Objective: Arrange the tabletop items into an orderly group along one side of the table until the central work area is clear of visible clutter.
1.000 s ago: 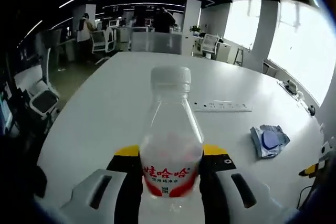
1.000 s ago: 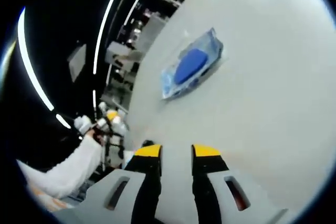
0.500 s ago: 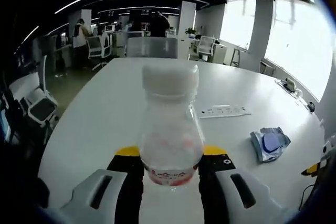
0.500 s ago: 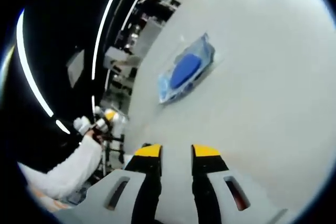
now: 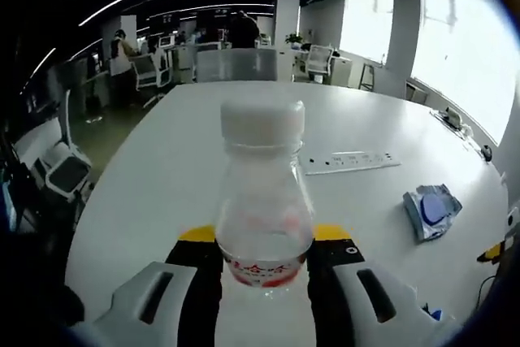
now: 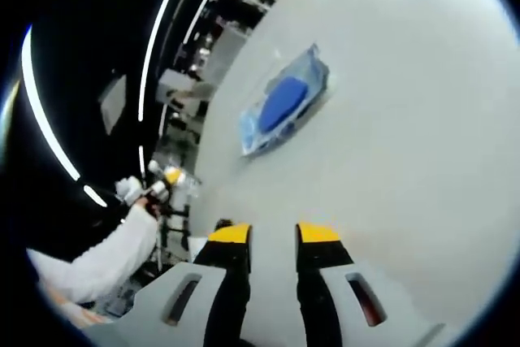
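In the left gripper view, the left tool (image 5: 264, 241) is clenched on a clear plastic water bottle (image 5: 263, 201), its yellow-tipped jaws pressing the bottle's lower body from both sides at the bottom centre of the frame. The bottle stands upright along the frame's middle, with a white screw cap (image 5: 262, 120) on top and a red-and-white label band just above the jaws. Behind it spreads the white tabletop (image 5: 162, 184). A white power strip (image 5: 351, 160) lies flat on the tabletop right of centre, well apart from the bottle. Farther right, near the frame's right edge, a clear blue-tinted plastic packet (image 5: 431, 210) with a blue round item inside rests on the tabletop. Office chairs and desks stand beyond the tabletop at the upper left, with bright windows at the upper right.

In the right gripper view, the right tool (image 6: 272, 237) rises from the bottom centre, its jaws parted by a narrow gap with nothing between them, over the white tabletop (image 6: 406, 160). The same blue packet (image 6: 283, 105) lies above the jaws, in the upper middle of the frame, apart from them. At the lower left, a white sleeve (image 6: 97, 262) reaches toward the left tool (image 6: 166, 188), which is small and unclear here.
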{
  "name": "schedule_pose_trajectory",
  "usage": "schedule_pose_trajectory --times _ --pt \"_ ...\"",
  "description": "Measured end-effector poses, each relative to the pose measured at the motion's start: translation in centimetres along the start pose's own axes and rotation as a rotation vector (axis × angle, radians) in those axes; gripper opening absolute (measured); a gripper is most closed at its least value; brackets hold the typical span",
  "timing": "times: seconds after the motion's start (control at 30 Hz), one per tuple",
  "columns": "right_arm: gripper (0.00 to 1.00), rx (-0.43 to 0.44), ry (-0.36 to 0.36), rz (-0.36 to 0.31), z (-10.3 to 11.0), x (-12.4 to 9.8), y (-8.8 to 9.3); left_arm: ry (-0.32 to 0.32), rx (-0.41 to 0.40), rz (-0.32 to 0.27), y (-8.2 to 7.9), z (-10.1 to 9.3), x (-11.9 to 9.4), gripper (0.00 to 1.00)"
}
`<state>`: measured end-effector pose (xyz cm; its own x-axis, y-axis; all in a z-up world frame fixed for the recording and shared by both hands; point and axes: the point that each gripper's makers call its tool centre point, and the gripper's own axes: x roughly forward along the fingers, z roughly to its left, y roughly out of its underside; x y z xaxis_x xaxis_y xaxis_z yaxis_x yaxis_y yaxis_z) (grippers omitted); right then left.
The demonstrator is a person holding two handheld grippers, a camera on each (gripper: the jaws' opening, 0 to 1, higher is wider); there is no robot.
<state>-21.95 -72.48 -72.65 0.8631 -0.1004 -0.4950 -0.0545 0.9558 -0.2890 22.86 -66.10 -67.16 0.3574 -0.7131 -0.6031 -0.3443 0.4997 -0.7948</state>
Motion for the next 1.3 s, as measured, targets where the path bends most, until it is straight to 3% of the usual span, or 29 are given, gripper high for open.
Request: schedule_pose_trajectory --times 0.4,0.6,0.97,1.3 --pt "0.18 0.018 0.017 0.004 -0.5 0.1 0.0 -0.028 -0.066 -0.004 1.0 1.3 0.7 0.39" --pt "0.18 0.023 0.024 0.006 -0.7 0.1 0.0 -0.02 -0.044 0.004 1.7 0.8 1.0 0.39" --pt "0.17 0.009 0.023 0.023 -0.7 0.4 0.3 -0.027 -0.04 -0.047 2.0 0.8 0.4 0.39" --pt "0.17 0.011 0.021 0.024 -0.8 0.3 0.4 -0.047 -0.037 -0.043 2.6 0.6 0.0 0.39"
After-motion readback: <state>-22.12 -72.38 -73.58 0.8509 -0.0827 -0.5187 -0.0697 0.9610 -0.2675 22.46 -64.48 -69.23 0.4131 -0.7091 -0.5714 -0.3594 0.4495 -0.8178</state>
